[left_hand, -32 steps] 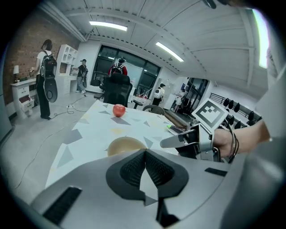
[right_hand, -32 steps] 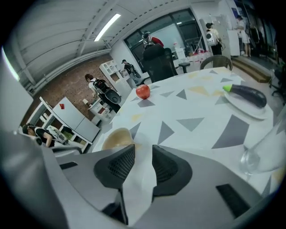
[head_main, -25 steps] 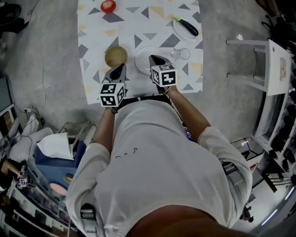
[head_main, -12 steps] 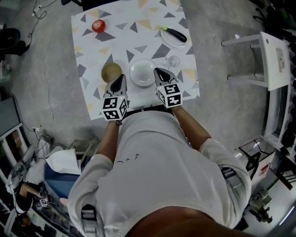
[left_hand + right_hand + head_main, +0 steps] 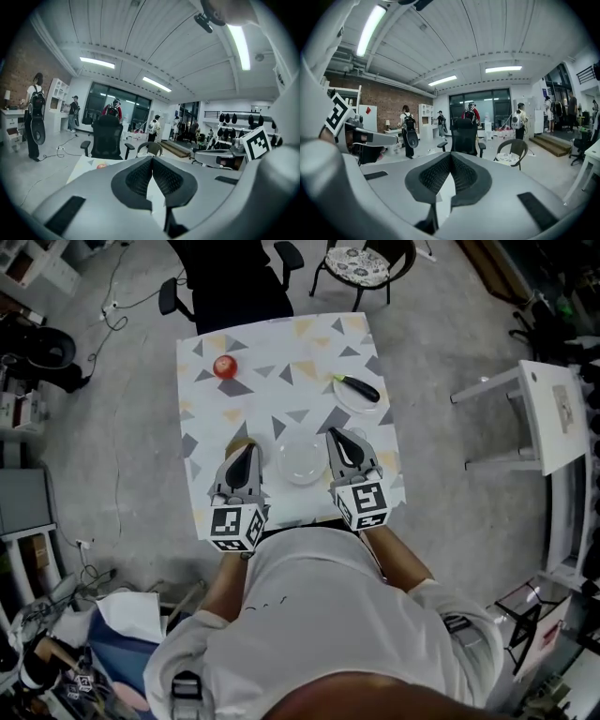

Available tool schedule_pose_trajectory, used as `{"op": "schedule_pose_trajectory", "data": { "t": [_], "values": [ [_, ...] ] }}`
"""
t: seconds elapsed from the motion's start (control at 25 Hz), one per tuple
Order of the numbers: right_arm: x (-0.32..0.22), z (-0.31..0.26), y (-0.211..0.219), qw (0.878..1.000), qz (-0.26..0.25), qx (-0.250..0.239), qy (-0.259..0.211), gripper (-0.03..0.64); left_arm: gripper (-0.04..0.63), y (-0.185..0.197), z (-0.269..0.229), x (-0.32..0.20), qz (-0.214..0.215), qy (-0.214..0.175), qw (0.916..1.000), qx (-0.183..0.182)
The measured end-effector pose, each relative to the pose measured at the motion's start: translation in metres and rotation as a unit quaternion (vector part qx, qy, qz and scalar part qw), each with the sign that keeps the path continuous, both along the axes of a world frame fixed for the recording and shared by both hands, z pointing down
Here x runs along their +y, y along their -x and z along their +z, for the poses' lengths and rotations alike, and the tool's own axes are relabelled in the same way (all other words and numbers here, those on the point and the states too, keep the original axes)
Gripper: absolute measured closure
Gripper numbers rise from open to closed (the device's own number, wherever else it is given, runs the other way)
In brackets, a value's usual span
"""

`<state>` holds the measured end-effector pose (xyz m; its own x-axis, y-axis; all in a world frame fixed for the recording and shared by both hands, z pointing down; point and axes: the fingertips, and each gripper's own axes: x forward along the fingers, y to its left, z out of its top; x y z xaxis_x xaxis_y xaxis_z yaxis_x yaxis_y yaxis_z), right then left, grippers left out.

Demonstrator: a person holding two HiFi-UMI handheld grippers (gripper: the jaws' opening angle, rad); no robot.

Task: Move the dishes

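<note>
**Tongs backed off to near edge, nothing picked up yet**

Both tongs now sit low over the near edge of the surface [image 5: 281, 348], one each side of the white plate [image 5: 302, 463]. Left tongs [image 5: 248, 450] are pinched together and empty, partly covering the brown bowl [image 5: 233, 447]. Right tongs [image 5: 335, 436] are also pinched together and empty, just right of the plate. Both gripper views look out level across the room, not down at a dish, so neither is lined up for a grab.

All dishes are on the surface: white plate centre-near, bowl to its left, and the plate [image 5: 341, 399] with the aubergine [image 5: 357, 387] far right. The apple [image 5: 224, 367] is far left. My read: the task hasn't started, and the tongs must open before any grasp.

Versus a second ago:
- The head view takes in more, with the whole surface and the chairs beyond it in frame
- The right tongs were over the white plate's rim and are now clear of it
- The dishes hold the same layout on the cloth
</note>
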<state>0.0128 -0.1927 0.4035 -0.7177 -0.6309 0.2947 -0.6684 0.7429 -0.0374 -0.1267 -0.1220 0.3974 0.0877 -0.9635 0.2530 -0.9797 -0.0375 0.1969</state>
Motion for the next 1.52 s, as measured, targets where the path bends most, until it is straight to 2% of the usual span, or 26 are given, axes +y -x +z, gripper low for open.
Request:
{"op": "schedule_pose_trajectory", "data": {
  "t": [0.24,0.4,1.52],
  "values": [
    [-0.002,-0.059,-0.011,0.998,0.014,-0.043,-0.042,0.619,0.575,0.011,-0.061,0.005,-0.019,-0.050,0.9983,-0.024],
    [-0.003,-0.071,-0.013,0.997,0.019,-0.048,-0.055,0.618,0.575,0.009,-0.074,0.004,-0.014,-0.067,0.9968,-0.042],
    [-0.009,-0.067,-0.012,0.997,0.028,-0.039,-0.055,0.620,0.575,-0.001,-0.064,-0.012,0.009,-0.059,0.9974,-0.042]
  ]
}}
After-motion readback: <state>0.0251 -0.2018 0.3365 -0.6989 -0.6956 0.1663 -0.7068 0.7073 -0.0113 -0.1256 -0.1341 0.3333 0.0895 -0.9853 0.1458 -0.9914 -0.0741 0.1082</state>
